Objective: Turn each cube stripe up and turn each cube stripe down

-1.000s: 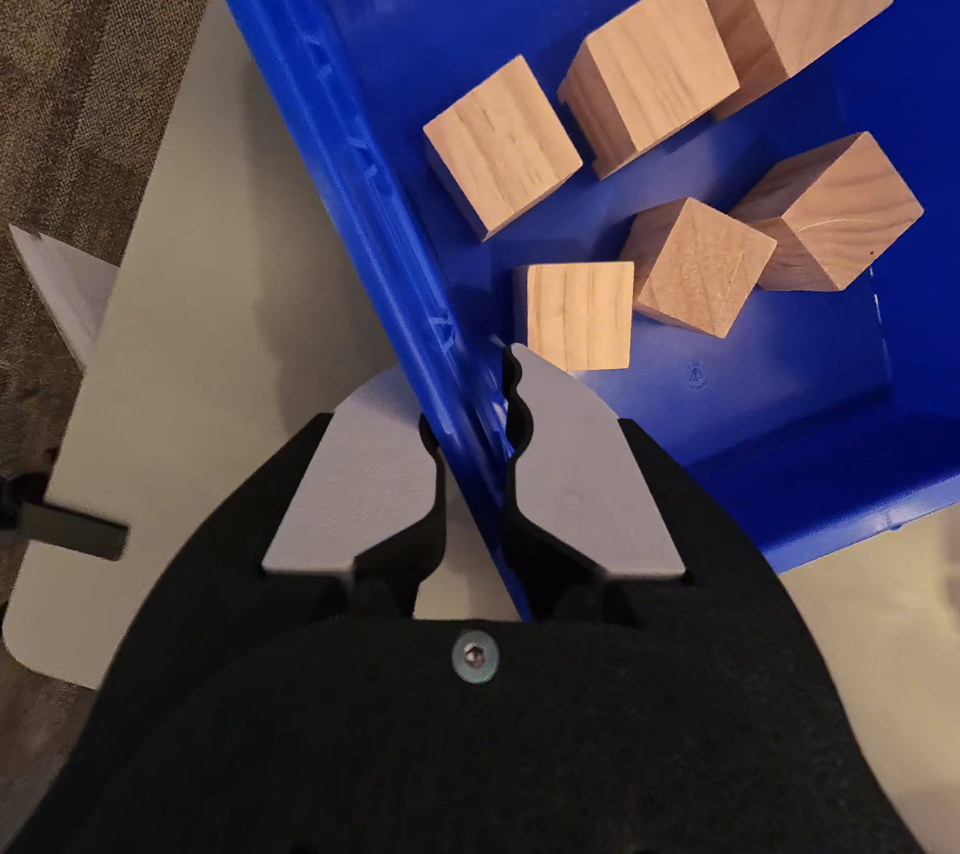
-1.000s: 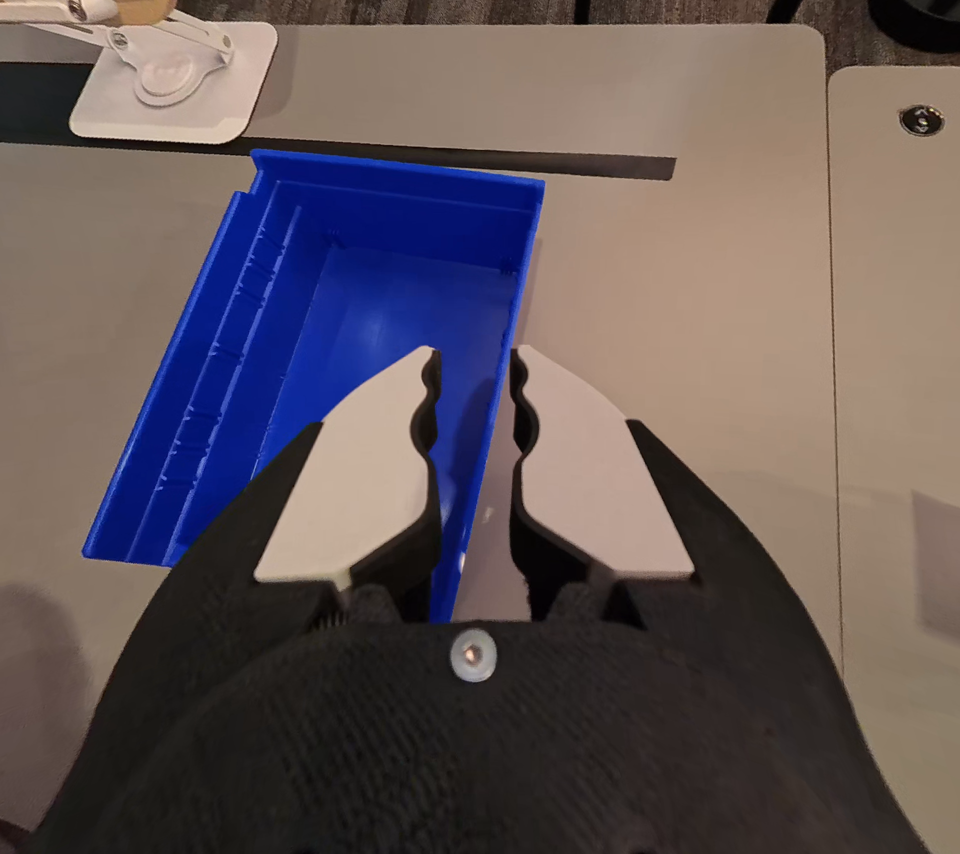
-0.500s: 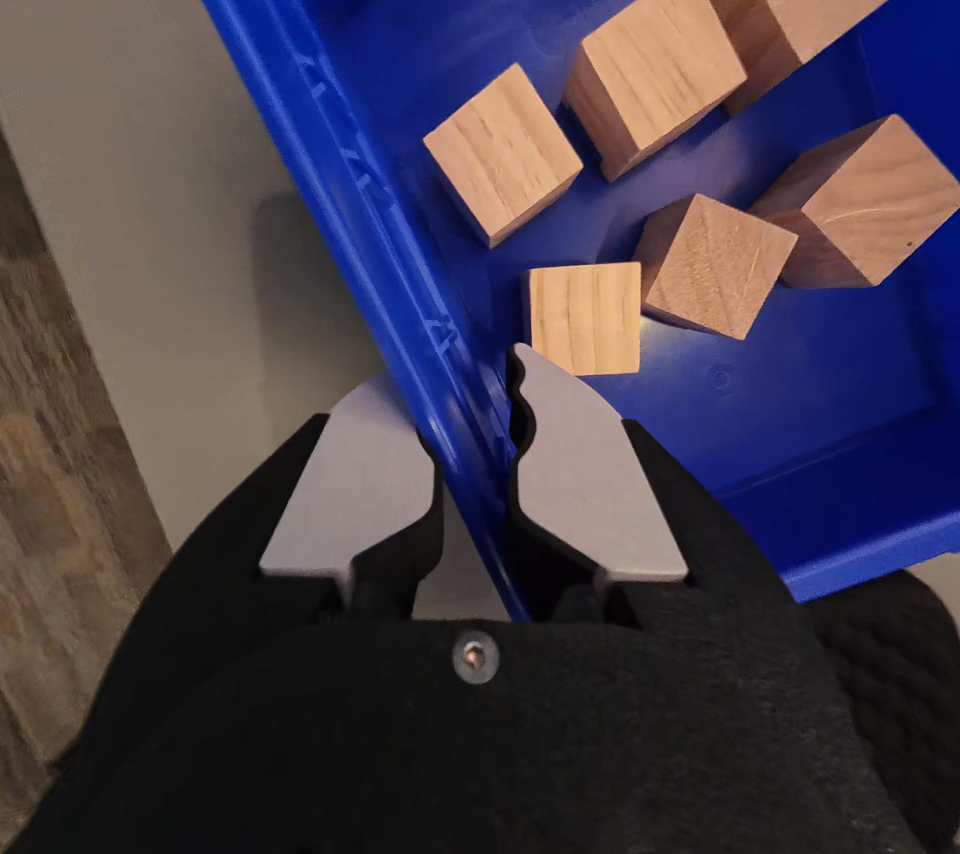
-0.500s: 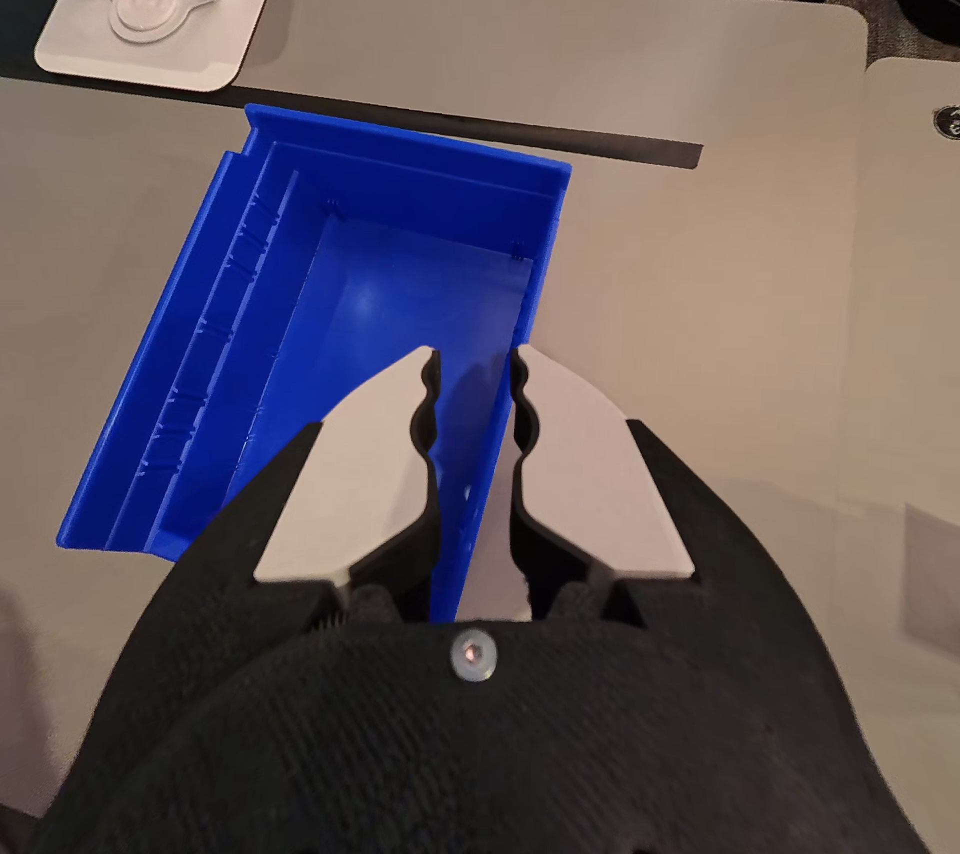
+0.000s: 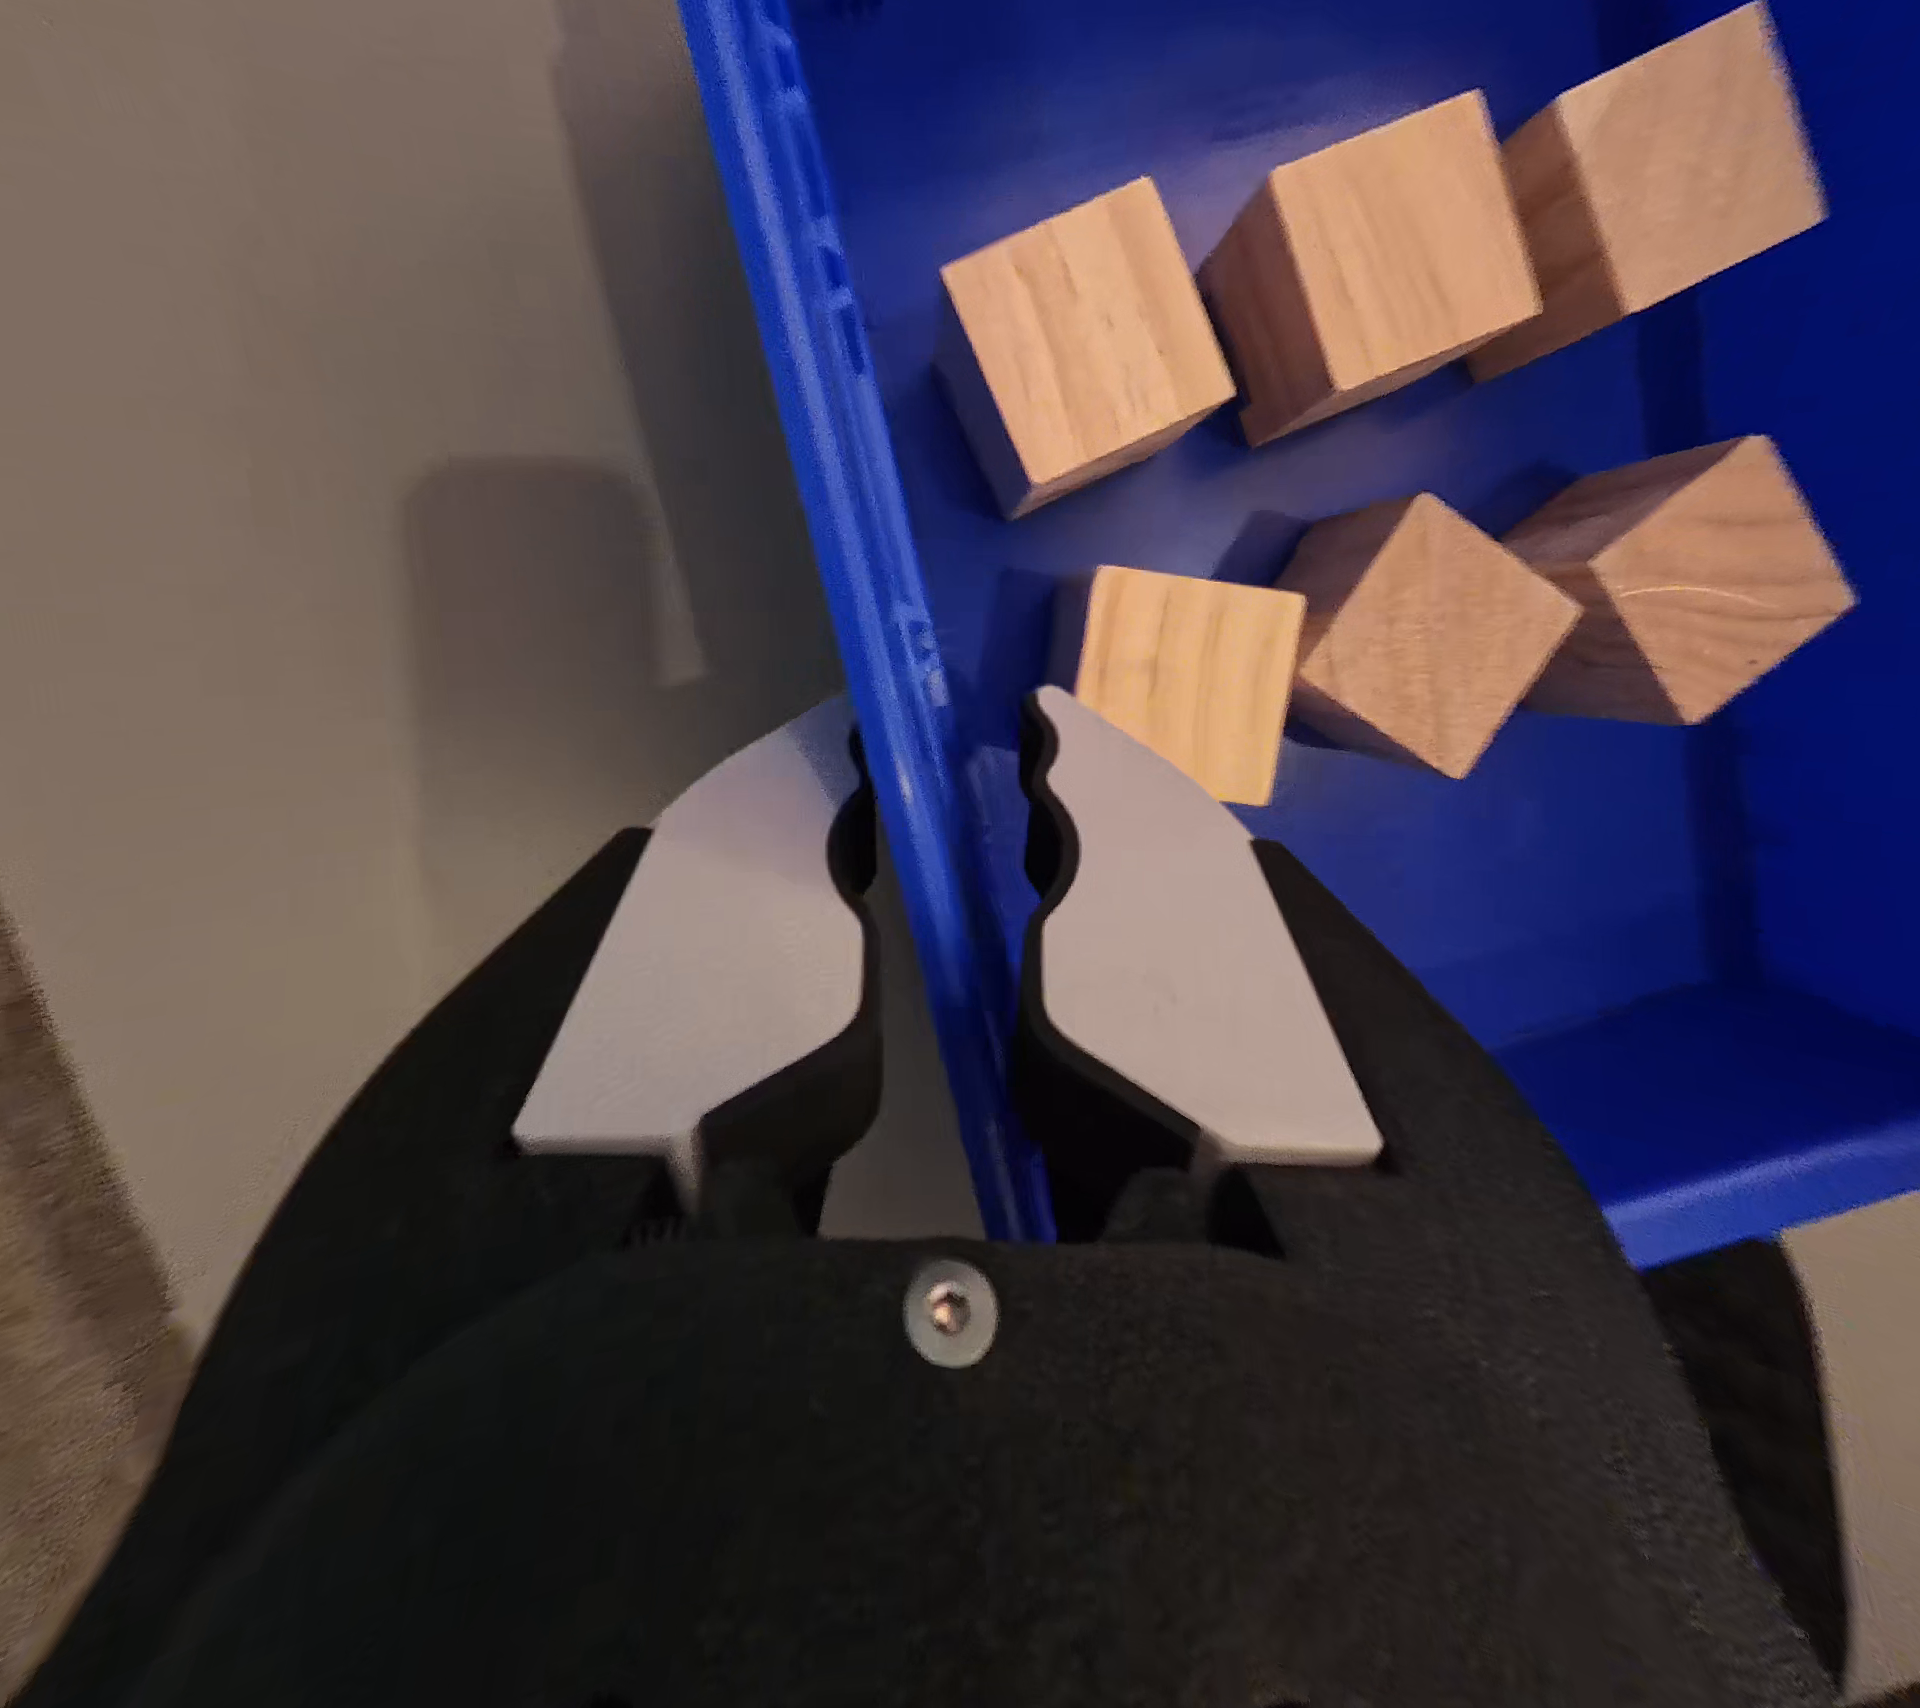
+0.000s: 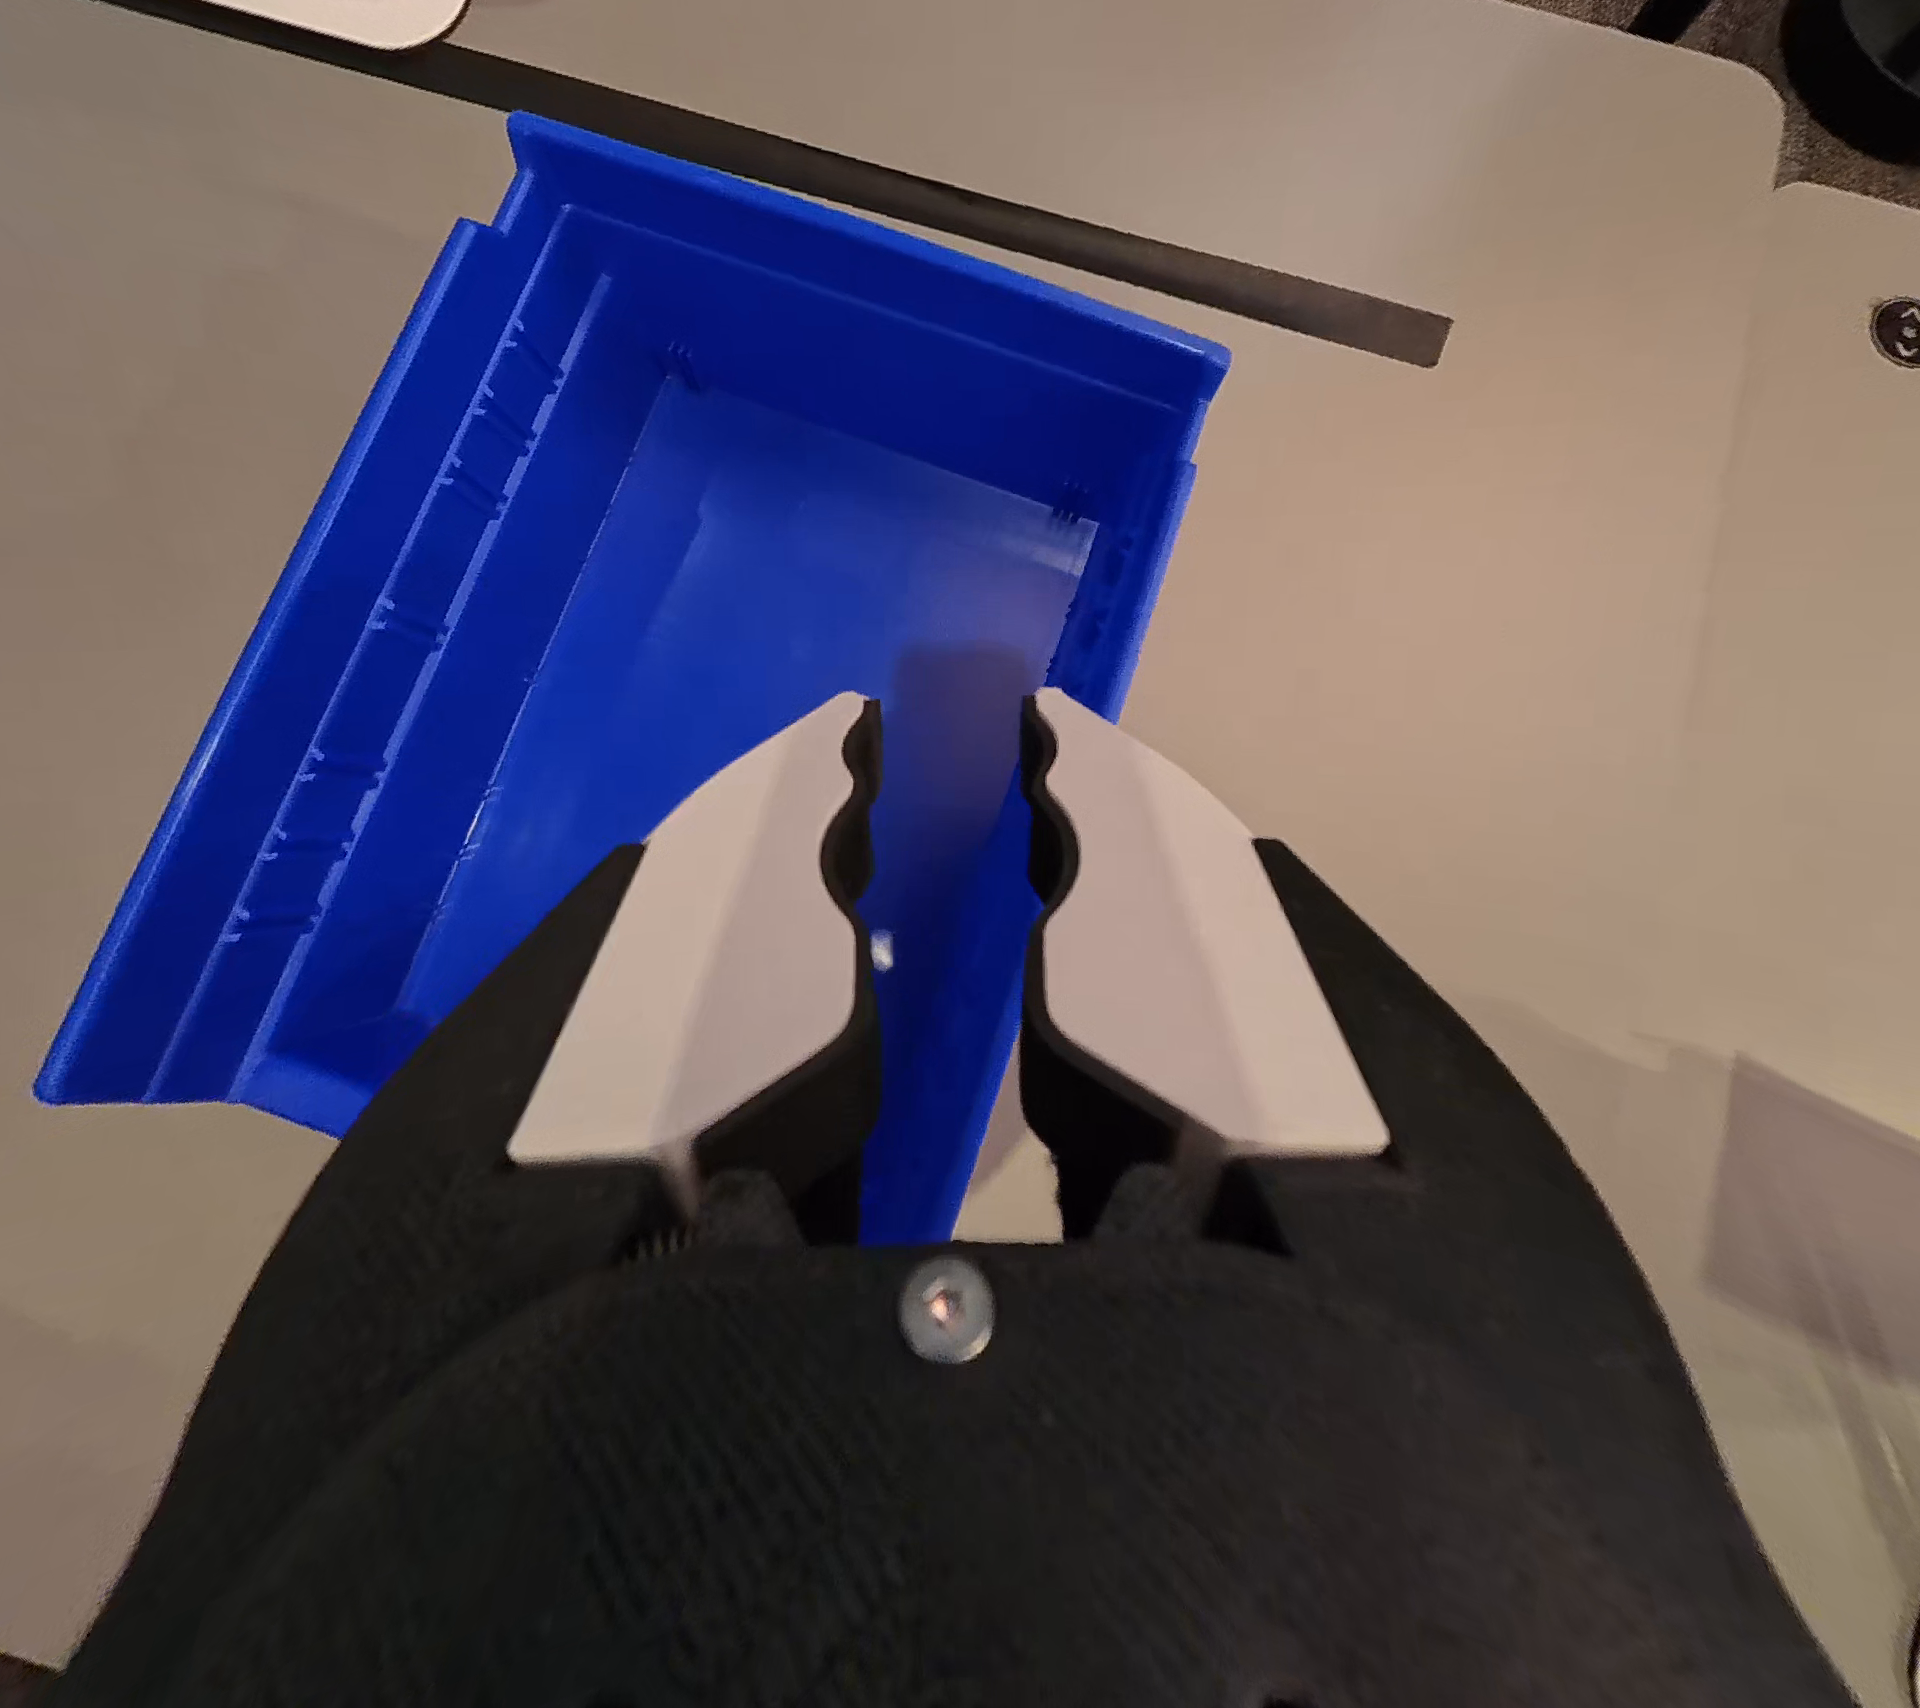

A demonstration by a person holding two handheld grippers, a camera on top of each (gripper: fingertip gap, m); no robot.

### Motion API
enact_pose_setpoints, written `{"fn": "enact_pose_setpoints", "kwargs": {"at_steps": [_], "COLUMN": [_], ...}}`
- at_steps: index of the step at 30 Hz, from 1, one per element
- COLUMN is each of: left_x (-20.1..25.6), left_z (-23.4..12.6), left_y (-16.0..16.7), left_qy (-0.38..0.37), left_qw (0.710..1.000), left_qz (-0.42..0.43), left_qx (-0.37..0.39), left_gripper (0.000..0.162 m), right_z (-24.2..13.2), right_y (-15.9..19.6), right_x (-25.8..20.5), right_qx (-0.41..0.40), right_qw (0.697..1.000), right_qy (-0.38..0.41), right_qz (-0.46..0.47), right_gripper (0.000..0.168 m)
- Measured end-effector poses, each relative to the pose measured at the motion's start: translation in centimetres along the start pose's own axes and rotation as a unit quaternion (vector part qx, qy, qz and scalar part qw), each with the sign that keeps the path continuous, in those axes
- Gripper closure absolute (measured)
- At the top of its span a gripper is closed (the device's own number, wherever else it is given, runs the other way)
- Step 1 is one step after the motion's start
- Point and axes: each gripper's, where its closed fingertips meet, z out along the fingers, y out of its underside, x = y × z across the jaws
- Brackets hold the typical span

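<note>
My left claw [image 5: 945,718] is clamped on the side wall of a blue bin [image 5: 1299,48], one finger outside, one inside. Six wooden cubes [image 5: 1086,344] sit on that bin's floor in two rows of three, the nearest cube [image 5: 1184,676] just beside my inner finger; no stripe shows on any upper face. My right claw [image 6: 951,708] grips the right wall of a second blue bin [image 6: 312,671] on the grey table [image 6: 1455,619]
</note>
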Motion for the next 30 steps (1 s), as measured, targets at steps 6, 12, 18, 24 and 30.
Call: {"fn": "enact_pose_setpoints", "kwargs": {"at_steps": [6, 12, 18, 24, 30], "left_x": [-0.7, 0.5, 5.4, 10.2, 14.4], "left_z": [-1.3, -10.2, -16.8, -17.1, -14.5], "left_y": [0.2, -6.2, -8.0, -8.2, -8.6], "left_qy": [-0.011, 0.031, 0.016, -0.032, 0.043], "left_qw": [0.999, 0.954, 0.892, 0.853, 0.846], "left_qz": [-0.041, -0.021, 0.107, 0.224, 0.254], "left_qx": [0.026, 0.297, 0.44, 0.47, 0.467], "left_gripper": [0.131, 0.134, 0.13, 0.108, 0.103], "right_z": [0.7, 1.0, 1.4, 2.0, 3.3], "right_y": [0.2, -0.1, 0.1, -0.2, 0.9], "right_x": [-0.2, -0.5, -1.0, -2.2, -2.6], "right_qx": [-0.02, -0.024, -0.043, -0.051, -0.085], "right_qw": [1.0, 0.999, 0.997, 0.994, 0.991], "right_qy": [0.01, 0.021, 0.041, 0.037, 0.034], "right_qz": [-0.013, -0.025, -0.058, -0.085, -0.102], "right_gripper": [0.141, 0.141, 0.141, 0.141, 0.141]}}
